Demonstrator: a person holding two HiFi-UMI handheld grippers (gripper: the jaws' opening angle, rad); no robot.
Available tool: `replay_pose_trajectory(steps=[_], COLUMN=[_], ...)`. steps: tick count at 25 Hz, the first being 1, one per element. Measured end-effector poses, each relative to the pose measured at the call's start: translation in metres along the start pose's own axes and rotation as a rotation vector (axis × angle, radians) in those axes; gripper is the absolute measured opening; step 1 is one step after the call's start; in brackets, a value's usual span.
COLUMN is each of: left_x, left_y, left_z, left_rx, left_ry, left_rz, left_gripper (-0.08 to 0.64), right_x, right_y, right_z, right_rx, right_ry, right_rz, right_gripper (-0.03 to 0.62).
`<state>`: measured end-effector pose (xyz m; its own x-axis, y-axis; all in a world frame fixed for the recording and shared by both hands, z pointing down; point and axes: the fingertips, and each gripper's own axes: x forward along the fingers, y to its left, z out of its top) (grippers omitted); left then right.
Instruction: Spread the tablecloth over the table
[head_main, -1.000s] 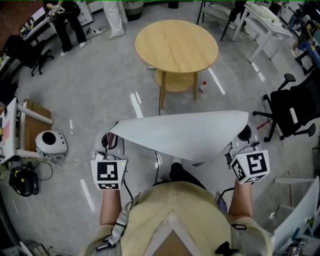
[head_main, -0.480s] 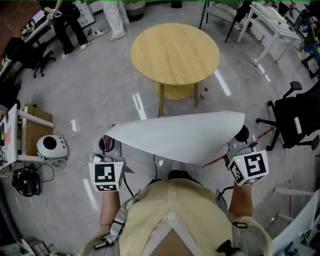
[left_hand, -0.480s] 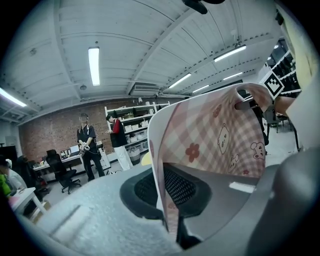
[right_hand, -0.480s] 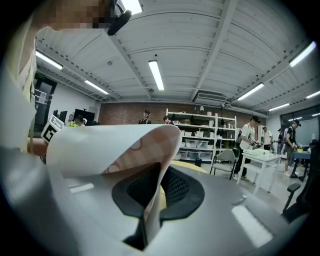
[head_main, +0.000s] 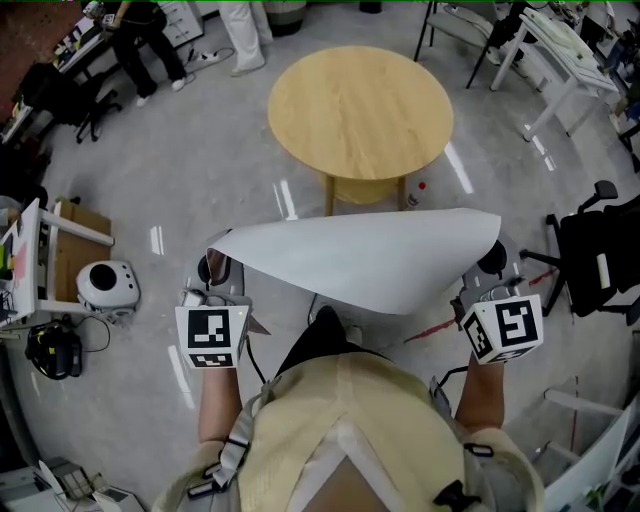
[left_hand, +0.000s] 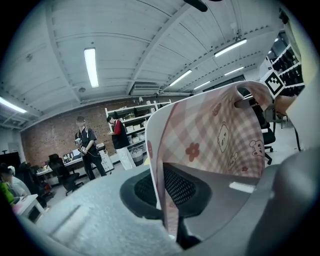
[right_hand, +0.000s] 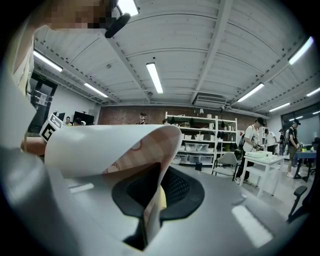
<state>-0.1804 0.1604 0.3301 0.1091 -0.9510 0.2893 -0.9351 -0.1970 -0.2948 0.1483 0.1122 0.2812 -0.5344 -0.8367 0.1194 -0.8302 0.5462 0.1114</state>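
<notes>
A tablecloth (head_main: 365, 258), white on its upper side, hangs stretched between my two grippers in the head view. Its underside shows a pink check with cartoon animals (left_hand: 220, 140). My left gripper (head_main: 216, 272) is shut on the cloth's left corner, and my right gripper (head_main: 488, 262) is shut on its right corner (right_hand: 150, 200). The round wooden table (head_main: 360, 110) stands just ahead of the cloth's far edge, bare on top.
A black office chair (head_main: 600, 265) stands at the right, a white round device (head_main: 108, 285) and a box at the left. White desks (head_main: 555, 50) fill the far right. People (head_main: 150, 40) stand at the far left. A small bottle (head_main: 418, 190) lies under the table.
Both grippers have carried the cloth forward toward the round table, which now sits closer and lower in the head view. The grip on both corners is unchanged.
</notes>
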Motion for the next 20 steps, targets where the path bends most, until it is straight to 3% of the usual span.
replay_pose_trajectory(steps=[14, 20], left_x=[0.118, 0.171], left_y=[0.045, 0.071], left_z=[0.021, 0.04], left_rx=[-0.017, 0.048], left_ry=[-0.017, -0.033], left_rz=[-0.048, -0.09], left_gripper=[0.006, 0.006], right_x=[0.103, 0.146], right_y=[-0.043, -0.058], right_z=[0.011, 0.029], right_rx=[-0.012, -0.049], right_ry=[0.032, 0.031], right_rz=[-0.06, -0.103], right_gripper=[0.008, 0.008])
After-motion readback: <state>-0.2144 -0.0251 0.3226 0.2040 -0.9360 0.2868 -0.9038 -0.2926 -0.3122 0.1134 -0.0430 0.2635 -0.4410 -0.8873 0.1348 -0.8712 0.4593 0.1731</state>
